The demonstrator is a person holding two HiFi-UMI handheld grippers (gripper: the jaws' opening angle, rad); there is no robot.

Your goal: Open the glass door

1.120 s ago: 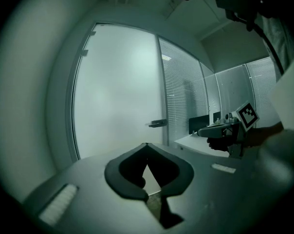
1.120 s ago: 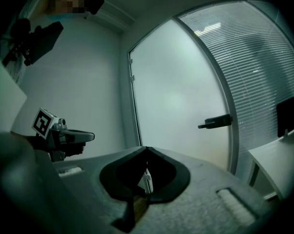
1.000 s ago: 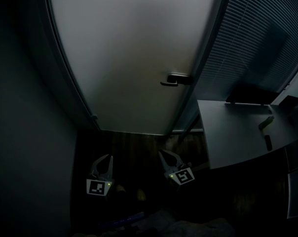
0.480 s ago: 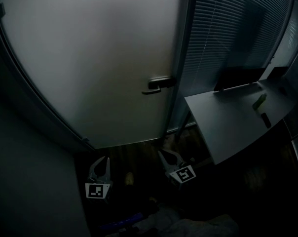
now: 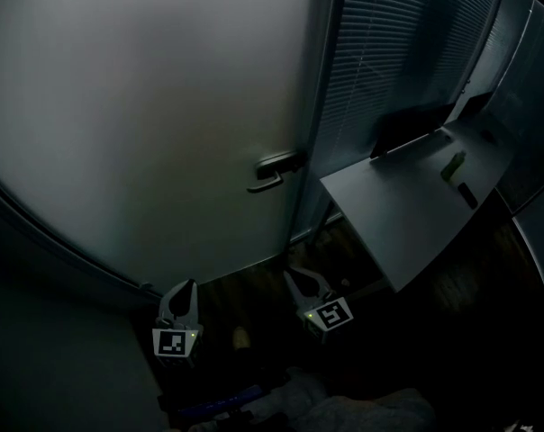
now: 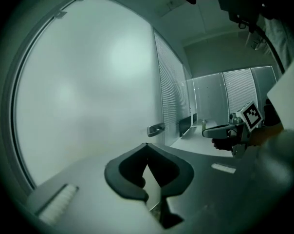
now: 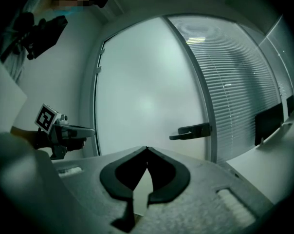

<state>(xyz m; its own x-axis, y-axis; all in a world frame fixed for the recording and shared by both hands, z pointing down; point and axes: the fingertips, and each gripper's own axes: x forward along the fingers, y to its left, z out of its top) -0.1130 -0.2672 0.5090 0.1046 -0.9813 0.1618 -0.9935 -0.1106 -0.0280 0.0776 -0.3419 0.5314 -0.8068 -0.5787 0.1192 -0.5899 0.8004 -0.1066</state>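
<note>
The frosted glass door fills the upper left of the head view, and its dark lever handle sits at its right edge. Both grippers hang low, well below the handle and apart from it. My left gripper is shut and empty, and so is my right gripper. In the left gripper view the jaws meet at the tips, with the handle beyond and the right gripper off to the right. In the right gripper view the closed jaws point left of the handle.
A grey desk juts in from the right next to the door, with a dark monitor and small items on it. Slatted blinds cover the wall right of the door frame. The floor below is dark wood.
The head view has swung, so the door and handle slid left and the desk drew closer. Both grippers moved along with it, staying low and shut.
</note>
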